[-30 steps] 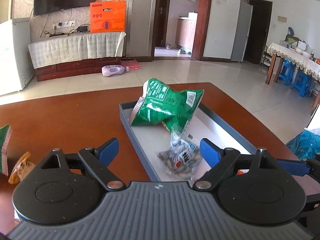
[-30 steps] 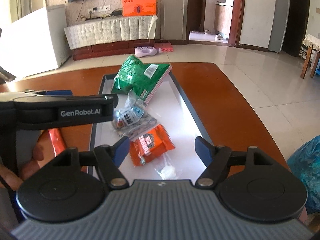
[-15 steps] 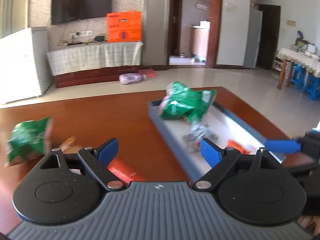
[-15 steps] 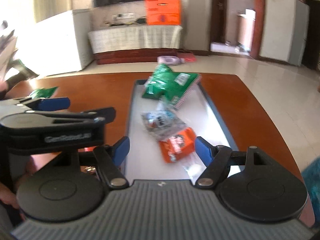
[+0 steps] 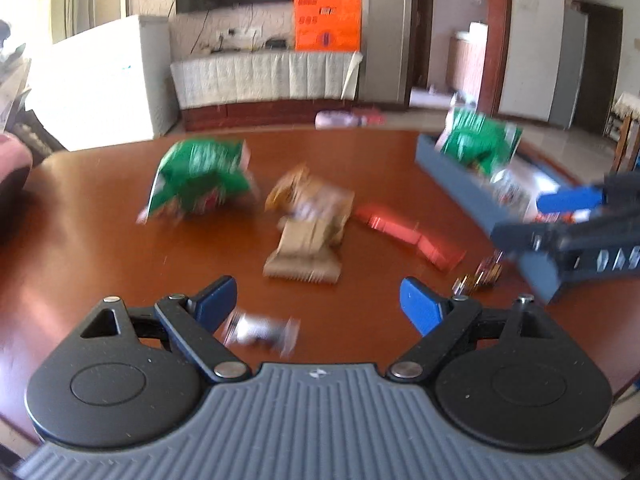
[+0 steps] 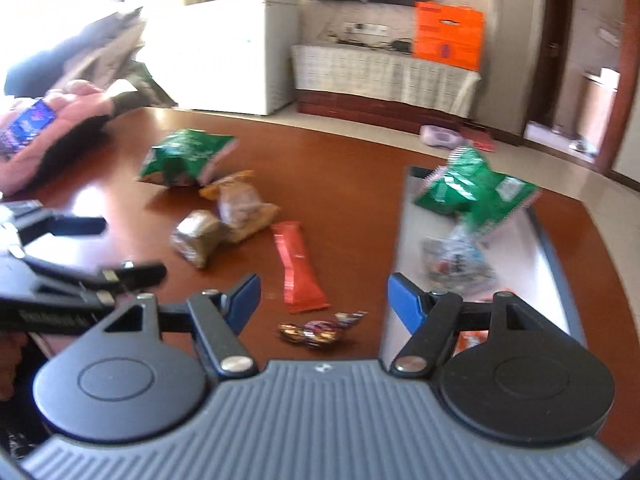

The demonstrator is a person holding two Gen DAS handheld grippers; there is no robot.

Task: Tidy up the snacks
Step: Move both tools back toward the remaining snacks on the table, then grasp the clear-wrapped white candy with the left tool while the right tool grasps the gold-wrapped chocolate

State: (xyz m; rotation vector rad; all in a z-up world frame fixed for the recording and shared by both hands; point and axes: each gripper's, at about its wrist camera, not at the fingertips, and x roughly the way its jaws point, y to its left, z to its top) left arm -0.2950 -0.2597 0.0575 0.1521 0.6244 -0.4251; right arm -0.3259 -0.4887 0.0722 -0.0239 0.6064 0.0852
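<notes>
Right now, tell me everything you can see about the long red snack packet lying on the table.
The long red snack packet is a slim, glossy foil-like bar wrapper with crimped ends, sealed as far as the blur shows. It lies flat on the brown table, between the tan packets and the grey tray, touching neither. Small wrapped candies sit just beyond its near end. Neither claw touches it.

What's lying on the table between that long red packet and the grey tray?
Only bare brown tabletop separates the long red packet from the grey tray, seen best in the right wrist view. The small wrapped candies sit nearer the camera.
</notes>
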